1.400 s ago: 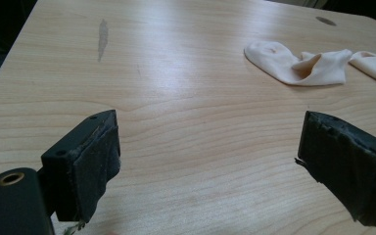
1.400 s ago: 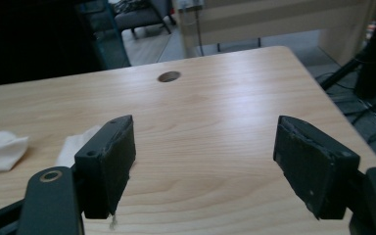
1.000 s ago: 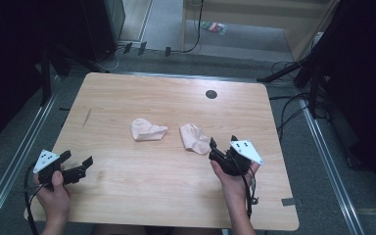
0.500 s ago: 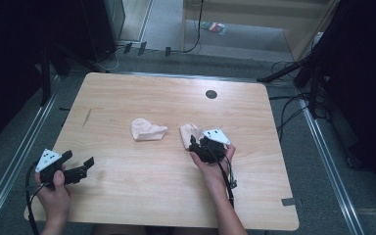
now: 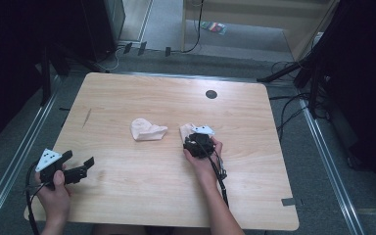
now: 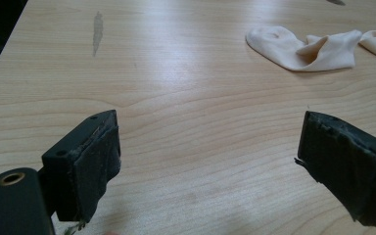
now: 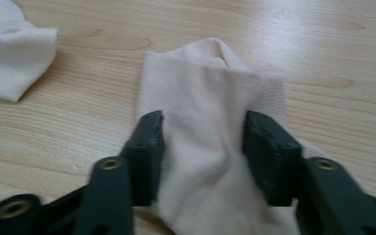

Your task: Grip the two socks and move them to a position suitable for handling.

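Two pale cream socks lie mid-table. My right gripper (image 5: 192,139) sits down on the near end of the right sock (image 5: 186,129), held by a hand. In the right gripper view the right gripper (image 7: 203,142) straddles a raised fold of that sock (image 7: 210,83). Its jaws have just been closing, and a wide band of cloth lies loose between them. The left sock (image 5: 147,130) lies crumpled and untouched, its edge (image 7: 10,54) off to one side. My left gripper (image 5: 80,161) rests at the table's near left corner, and its jaws (image 6: 208,147) stand wide open over bare wood.
The wooden table (image 5: 127,196) has a black round cable hole (image 5: 211,94) at the back and a dark smear (image 5: 86,117) at the left. Cables and dark stands crowd the floor at the right. Both socks (image 6: 298,46) lie well beyond the left gripper.
My right gripper has moved left and forward from the table's right side, come down onto the right sock, and narrowed its jaws around the cloth. The left gripper has stayed put.
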The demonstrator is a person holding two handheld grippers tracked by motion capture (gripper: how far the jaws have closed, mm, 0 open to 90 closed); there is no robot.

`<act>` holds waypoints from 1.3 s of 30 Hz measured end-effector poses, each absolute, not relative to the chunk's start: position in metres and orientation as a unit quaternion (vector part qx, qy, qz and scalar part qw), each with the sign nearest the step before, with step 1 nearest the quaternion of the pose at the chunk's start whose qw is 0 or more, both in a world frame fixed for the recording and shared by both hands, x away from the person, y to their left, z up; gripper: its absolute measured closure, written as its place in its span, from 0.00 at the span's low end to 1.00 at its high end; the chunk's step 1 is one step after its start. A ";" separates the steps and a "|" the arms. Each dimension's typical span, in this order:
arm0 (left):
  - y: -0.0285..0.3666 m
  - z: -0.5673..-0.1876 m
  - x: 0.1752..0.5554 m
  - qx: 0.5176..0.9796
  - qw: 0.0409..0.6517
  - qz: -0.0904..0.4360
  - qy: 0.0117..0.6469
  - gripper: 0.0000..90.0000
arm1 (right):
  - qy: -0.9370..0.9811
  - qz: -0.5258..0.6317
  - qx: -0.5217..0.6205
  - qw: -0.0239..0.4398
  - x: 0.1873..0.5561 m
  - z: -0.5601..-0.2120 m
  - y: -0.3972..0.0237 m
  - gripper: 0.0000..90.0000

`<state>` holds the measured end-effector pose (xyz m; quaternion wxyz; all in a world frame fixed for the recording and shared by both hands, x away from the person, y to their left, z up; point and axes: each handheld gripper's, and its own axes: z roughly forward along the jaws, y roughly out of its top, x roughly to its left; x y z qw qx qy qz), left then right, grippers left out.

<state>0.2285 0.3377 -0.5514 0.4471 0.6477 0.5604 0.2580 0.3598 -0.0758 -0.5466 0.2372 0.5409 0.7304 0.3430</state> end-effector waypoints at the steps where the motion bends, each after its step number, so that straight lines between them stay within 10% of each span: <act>1: 0.337 -0.551 0.229 0.647 0.447 0.258 0.562 0.10 | 0.731 0.343 0.540 0.237 0.360 -0.546 -0.075 0.71; 6: 0.338 -0.551 0.229 0.647 0.446 0.257 0.562 0.10 | 0.729 0.356 0.544 0.213 0.360 -0.545 -0.077 0.93; 27: 0.338 -0.552 0.230 0.644 0.446 0.254 0.567 0.10 | 0.684 0.461 0.504 0.255 0.251 -0.455 -0.118 0.93; 39: 0.339 -0.552 0.230 0.642 0.454 0.247 0.566 0.10 | 0.703 0.452 0.494 0.237 0.210 -0.483 -0.104 0.93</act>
